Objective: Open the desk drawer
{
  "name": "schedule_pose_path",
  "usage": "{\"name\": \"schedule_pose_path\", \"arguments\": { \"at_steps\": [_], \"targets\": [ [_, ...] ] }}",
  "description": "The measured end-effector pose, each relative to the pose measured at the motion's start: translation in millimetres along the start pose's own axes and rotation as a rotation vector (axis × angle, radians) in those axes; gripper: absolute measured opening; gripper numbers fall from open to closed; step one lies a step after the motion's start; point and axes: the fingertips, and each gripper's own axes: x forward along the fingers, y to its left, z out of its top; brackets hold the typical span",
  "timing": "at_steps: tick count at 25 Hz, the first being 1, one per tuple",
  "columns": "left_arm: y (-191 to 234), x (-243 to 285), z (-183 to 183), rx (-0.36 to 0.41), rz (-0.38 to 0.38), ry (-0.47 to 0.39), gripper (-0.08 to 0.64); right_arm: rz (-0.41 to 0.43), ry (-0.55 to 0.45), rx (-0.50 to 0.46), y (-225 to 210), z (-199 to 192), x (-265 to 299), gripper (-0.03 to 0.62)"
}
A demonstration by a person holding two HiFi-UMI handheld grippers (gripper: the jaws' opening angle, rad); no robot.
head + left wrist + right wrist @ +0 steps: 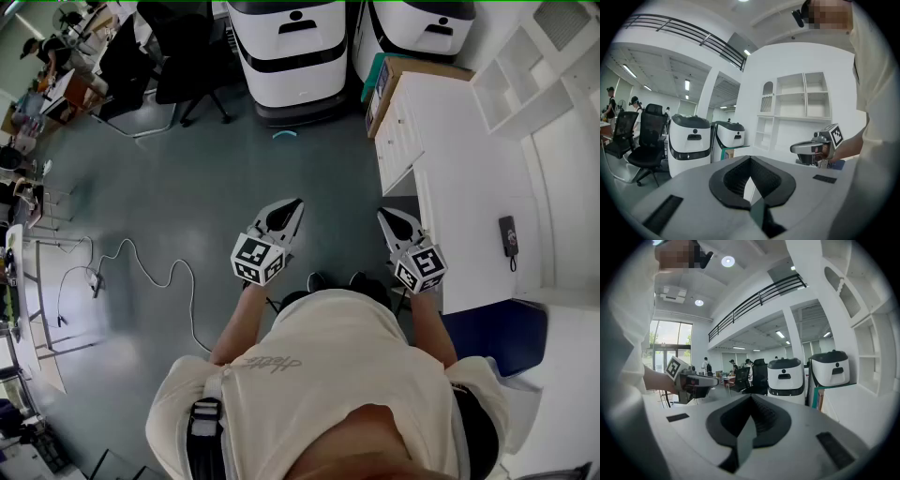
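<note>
The white desk [469,178] stands to my right, and its drawer fronts [396,141] face the open floor; all look closed. Both grippers hover side by side over the grey floor, just in front of my body and short of the desk. My left gripper [298,201] has its jaws together with nothing between them; its own view shows the tips [750,158] meeting. My right gripper [382,213] sits near the desk's near corner, also shut and empty, tips [751,397] closed in its own view. Neither touches the desk.
Two white mobile robots [291,47] are parked beyond the desk, next to a cardboard box [380,89]. A black office chair [187,56] stands at the far left. A white cable [141,272] snakes over the floor. A black handset [507,236] lies on the desk, with white shelving [525,75] behind it.
</note>
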Motion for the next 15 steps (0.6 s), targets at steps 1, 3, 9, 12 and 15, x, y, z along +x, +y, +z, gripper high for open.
{"name": "schedule_pose_path", "arguments": {
  "at_steps": [1, 3, 9, 12, 15],
  "targets": [
    [8.8, -1.5, -5.1, -0.002, 0.009, 0.006, 0.000, 0.008, -0.010, -0.003, 3.6, 1.2, 8.1, -0.008],
    [25.5, -4.7, -13.1, -0.006, 0.021, 0.015, 0.000, 0.015, -0.030, -0.003, 9.6, 5.0, 23.2, -0.008],
    [53.0, -13.1, -24.6, -0.052, 0.045, 0.001, 0.000, -0.059, -0.053, -0.003, 0.7, 14.2, 41.2, -0.006],
    [70.1, -11.7, -34.9, -0.078, 0.069, 0.011, 0.000, -0.066, -0.023, -0.007, -5.1, 8.3, 53.7, -0.006],
    [83.5, -4.7, -37.2, -0.093, 0.079, 0.023, 0.000, -0.067, -0.011, 0.008, -14.4, 6.0, 68.7, -0.006]
  ]
}}
